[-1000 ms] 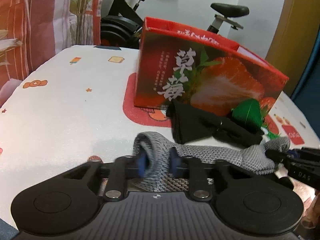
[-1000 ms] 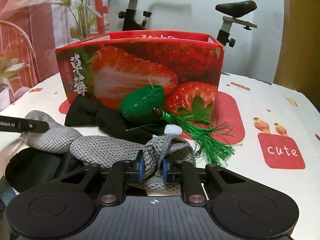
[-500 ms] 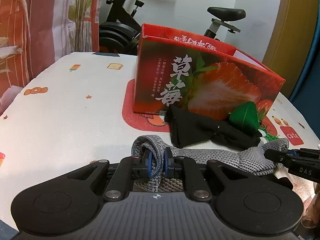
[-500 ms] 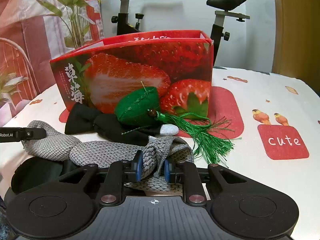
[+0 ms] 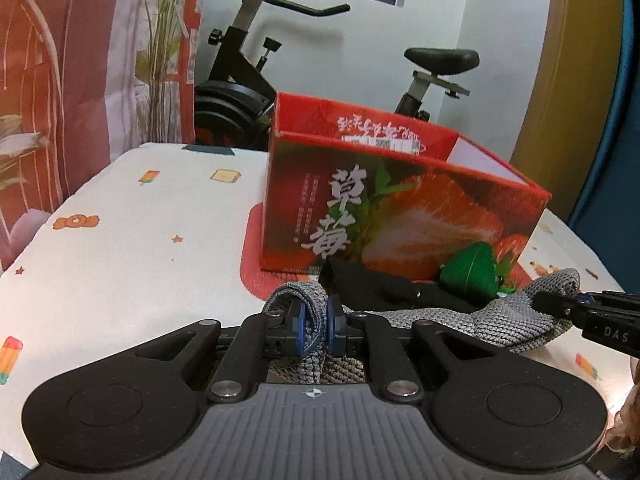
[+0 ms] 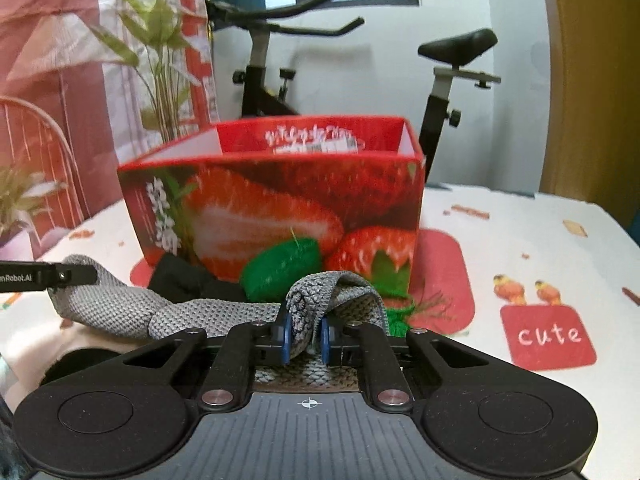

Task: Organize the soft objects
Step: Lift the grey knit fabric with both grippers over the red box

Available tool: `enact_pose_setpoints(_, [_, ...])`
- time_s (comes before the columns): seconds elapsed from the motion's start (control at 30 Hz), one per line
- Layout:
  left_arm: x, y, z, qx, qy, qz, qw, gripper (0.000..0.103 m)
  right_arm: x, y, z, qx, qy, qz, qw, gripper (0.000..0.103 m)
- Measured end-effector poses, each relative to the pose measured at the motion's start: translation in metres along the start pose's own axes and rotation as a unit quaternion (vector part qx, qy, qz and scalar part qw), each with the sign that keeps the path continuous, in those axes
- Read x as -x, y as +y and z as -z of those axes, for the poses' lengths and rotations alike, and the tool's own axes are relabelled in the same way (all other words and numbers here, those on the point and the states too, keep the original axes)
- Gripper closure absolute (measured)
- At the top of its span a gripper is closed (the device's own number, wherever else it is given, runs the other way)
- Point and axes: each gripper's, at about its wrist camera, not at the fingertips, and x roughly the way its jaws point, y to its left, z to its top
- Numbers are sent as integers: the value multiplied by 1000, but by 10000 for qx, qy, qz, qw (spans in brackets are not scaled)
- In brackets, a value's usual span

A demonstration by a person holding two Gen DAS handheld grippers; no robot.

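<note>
A grey knitted cloth point(image 5: 500, 320) hangs stretched between both grippers, lifted above the table. My left gripper point(image 5: 316, 330) is shut on its left end. My right gripper point(image 6: 305, 334) is shut on its right end point(image 6: 320, 292); that gripper also shows at the right edge of the left wrist view point(image 5: 592, 312). Behind the cloth stands an open red strawberry box point(image 5: 400, 216), seen too in the right wrist view point(image 6: 280, 204). A black cloth point(image 5: 372, 284) and a green stuffed pouch point(image 5: 472, 276) with a tassel point(image 6: 400, 316) lie in front of the box.
The table has a white printed cover point(image 5: 120, 264) with a red "cute" patch point(image 6: 548, 336). An exercise bike point(image 5: 248, 60) and a potted plant point(image 6: 160, 60) stand behind the table. A red patterned curtain point(image 5: 60, 80) hangs at the left.
Both grippers have risen with the grey cloth, lifting it off the table, so the box's open top now shows. The left gripper closed tighter on the cloth.
</note>
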Motion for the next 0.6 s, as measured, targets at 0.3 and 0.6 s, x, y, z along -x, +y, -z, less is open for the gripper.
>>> enact_pose_setpoints(0.3, [13, -2, -15, 42, -312, -70, 9995, 92, 9, 5, -15, 98, -233, -30, 9997, 91])
enact_pose_setpoints(0.6, [19, -1, -31, 146, -538, -81, 9984, 92, 16, 6, -37, 144, -541, -86, 9984, 91])
